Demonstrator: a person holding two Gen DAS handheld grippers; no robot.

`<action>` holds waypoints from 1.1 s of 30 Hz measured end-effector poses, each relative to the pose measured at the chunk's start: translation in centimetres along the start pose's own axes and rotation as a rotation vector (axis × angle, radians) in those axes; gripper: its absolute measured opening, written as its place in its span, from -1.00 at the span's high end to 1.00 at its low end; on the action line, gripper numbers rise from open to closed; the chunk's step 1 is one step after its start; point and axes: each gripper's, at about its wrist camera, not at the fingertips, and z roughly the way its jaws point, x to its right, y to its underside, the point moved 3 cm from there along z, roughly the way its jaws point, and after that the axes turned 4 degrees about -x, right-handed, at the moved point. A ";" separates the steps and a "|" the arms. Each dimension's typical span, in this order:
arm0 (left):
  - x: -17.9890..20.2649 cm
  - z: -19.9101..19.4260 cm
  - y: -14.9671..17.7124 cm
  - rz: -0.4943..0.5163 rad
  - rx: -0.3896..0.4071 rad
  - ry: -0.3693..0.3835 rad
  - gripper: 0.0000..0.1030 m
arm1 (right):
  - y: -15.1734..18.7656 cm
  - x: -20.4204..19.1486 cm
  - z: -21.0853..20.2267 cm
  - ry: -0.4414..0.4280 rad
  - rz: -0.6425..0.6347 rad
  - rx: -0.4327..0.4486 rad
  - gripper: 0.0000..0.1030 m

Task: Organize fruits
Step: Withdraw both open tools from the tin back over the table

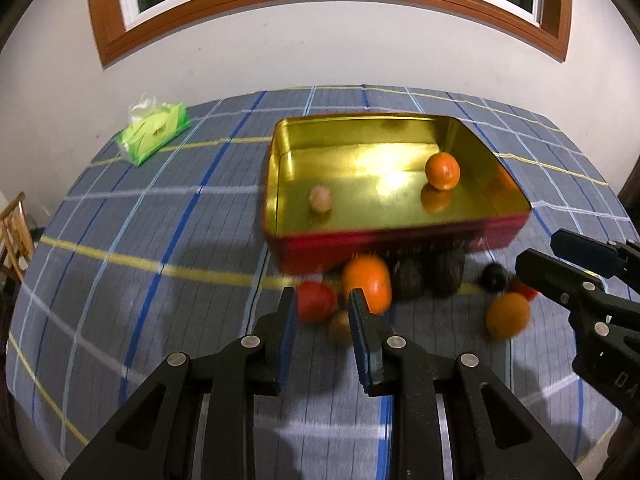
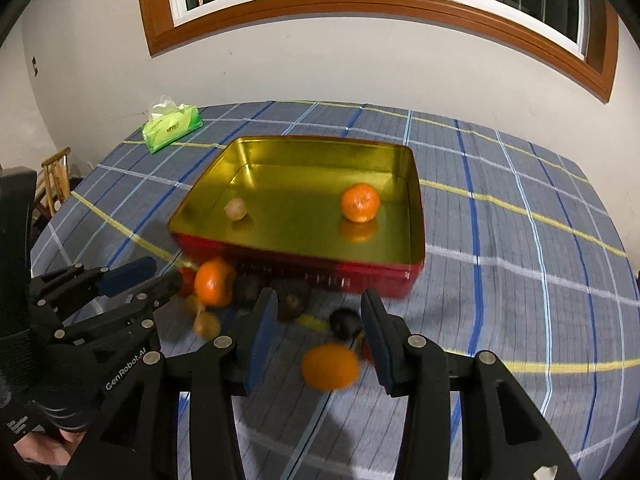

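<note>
You're between picks: left gripper [image 1: 322,304] fingers look closed w/ nothing held, right gripper [image 2: 318,312] part-open, empty. Next: prob. grab orange [image 2: 330,366] at lower centre, drop into tin [image 2: 416,216].

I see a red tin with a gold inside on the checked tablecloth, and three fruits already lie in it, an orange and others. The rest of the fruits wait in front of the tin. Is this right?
Not quite: the red tin holds two fruits, not three: an orange and a small pale fruit. Both wrist views show this. The rest is right: the tin stands on the checked tablecloth, and the other fruits lie in front of it.
</note>
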 end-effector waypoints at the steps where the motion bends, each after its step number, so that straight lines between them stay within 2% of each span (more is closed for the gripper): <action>1: -0.1 -0.2 0.6 -0.007 -0.006 0.003 0.47 | 0.5 0.0 -0.2 -0.002 0.004 -0.002 0.20; 16: -0.7 -1.3 5.7 -0.015 -0.037 -0.018 0.46 | 6.3 0.2 -1.2 0.008 0.034 -0.054 0.20; 23: -1.6 -1.3 7.5 -0.046 -0.061 -0.016 0.46 | 7.6 0.8 -1.6 0.015 0.060 -0.057 0.20; 33: -1.8 -1.3 8.1 -0.058 -0.069 -0.015 0.46 | 8.5 1.3 -1.5 0.016 0.073 -0.064 0.20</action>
